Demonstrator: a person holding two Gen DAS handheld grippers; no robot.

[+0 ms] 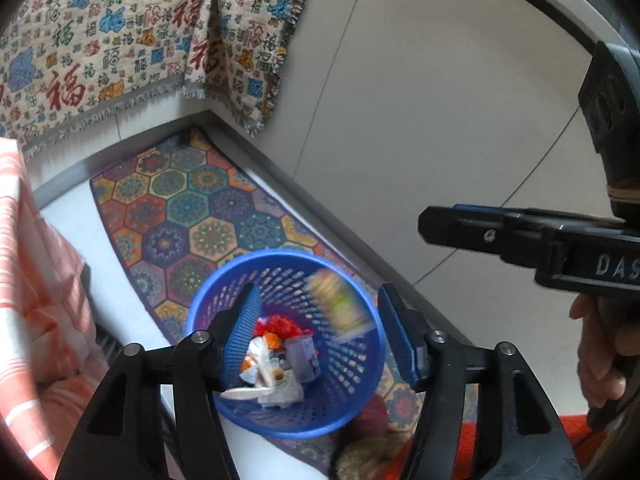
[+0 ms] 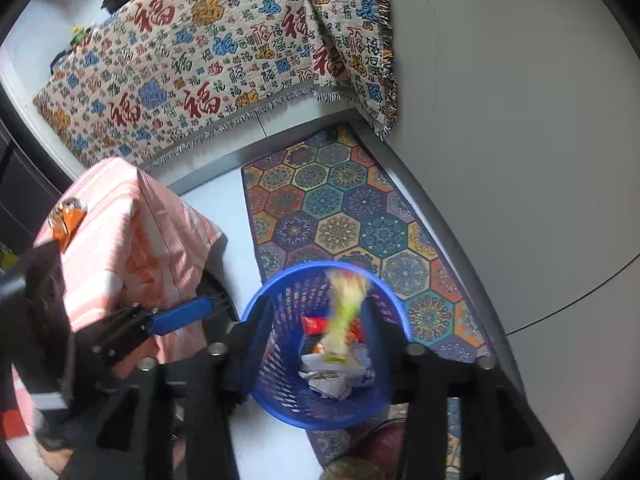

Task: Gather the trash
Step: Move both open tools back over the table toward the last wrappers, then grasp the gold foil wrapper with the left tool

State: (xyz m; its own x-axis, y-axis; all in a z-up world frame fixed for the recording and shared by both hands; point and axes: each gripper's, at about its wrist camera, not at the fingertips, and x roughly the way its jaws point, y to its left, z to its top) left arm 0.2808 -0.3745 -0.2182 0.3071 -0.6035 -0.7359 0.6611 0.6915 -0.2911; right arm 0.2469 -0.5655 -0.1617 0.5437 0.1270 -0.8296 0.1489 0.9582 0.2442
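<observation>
Left wrist view, left to right. At the left edge, striped orange-and-white cloth [image 1: 28, 280]. Above, patterned blanket [image 1: 140, 40] with fringe hanging toward the floor [image 1: 440, 100]. On the floor, hexagon-patterned rug [image 1: 188, 204], and at its near end the blue basket [image 1: 352, 380]. Left gripper [image 1: 316, 344] poised over the basket, jaws released and well apart, nothing between the pads [image 1: 242, 336]. Inside the basket, crumpled wrappers and paper [image 1: 276, 364] lying on the bottom. Near the right inner wall, a blurred yellow-green packet [image 1: 340, 300], apparently dropping in mid-air. At the right edge, right gripper [image 1: 424, 226] seen side-on, held by a hand [image 1: 604, 344].

Right wrist view, left to right. On top of the striped cloth, a small orange packet [image 2: 66, 220] near the upper left corner, not yet collected. Just beside the cloth, one blue pad of the left gripper. Right gripper [image 2: 316, 316] above the basket, jaws released, touching nothing. Between them, a blurred yellow-green packet [image 2: 344, 312], apparently falling toward the litter on the bottom.

Progress, as judged: well along, with several pieces in the basket and two packets apparently just dropped. Left to do: at least the orange packet on the cloth. Other litter out of view cannot be ruled out.
</observation>
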